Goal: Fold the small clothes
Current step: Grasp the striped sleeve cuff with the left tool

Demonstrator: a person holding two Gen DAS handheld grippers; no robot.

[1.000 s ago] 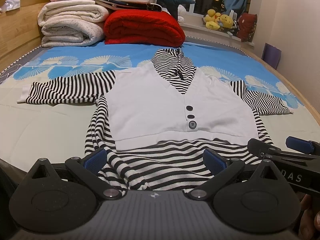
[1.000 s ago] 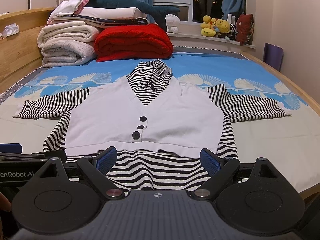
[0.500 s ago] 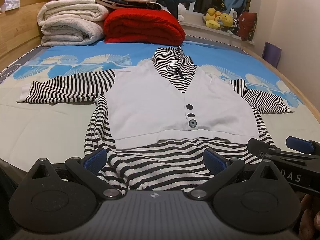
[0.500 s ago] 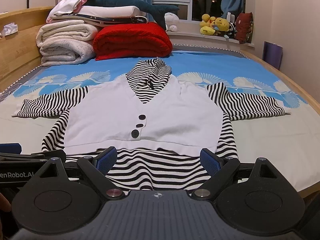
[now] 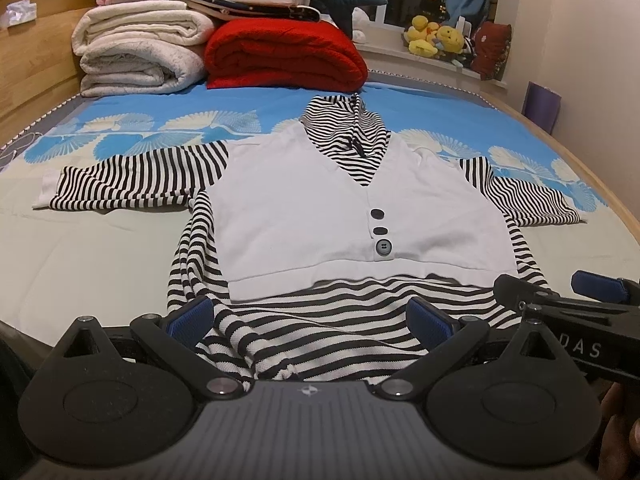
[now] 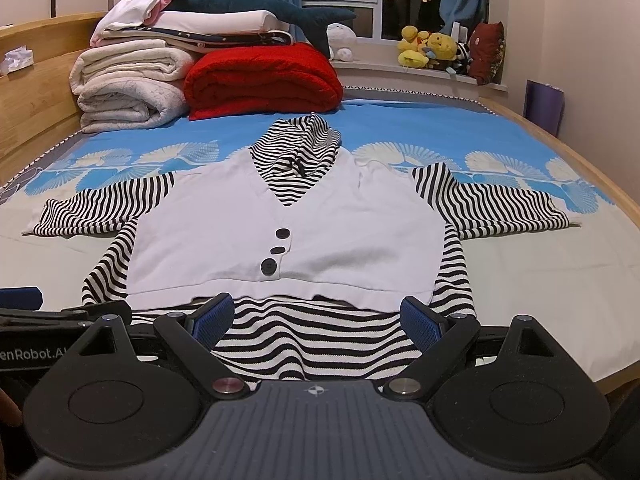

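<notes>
Well, at about nine o'clock in the left wrist view the striped sleeve (image 5: 132,178) lay stretched flat across the bed (image 5: 80,264), and far behind it at eleven o'clock sat the rolled cream blankets (image 5: 140,52) with the folded red blanket (image 5: 284,58) just beside them at twelve. Dead centre lay the small garment (image 5: 320,208), a white vest front over black-and-white stripes, face up with three dark buttons (image 5: 380,232) down its middle and its hood pointing to twelve o'clock. At six o'clock the left gripper (image 5: 310,318) hung over the bunched striped hem, jaws spread wide and holding nothing. At four o'clock the right gripper (image 5: 560,292) reached in from the side; in its own view (image 6: 316,320) its blue pads (image 6: 420,320) stood wide apart over the hem, empty.
</notes>
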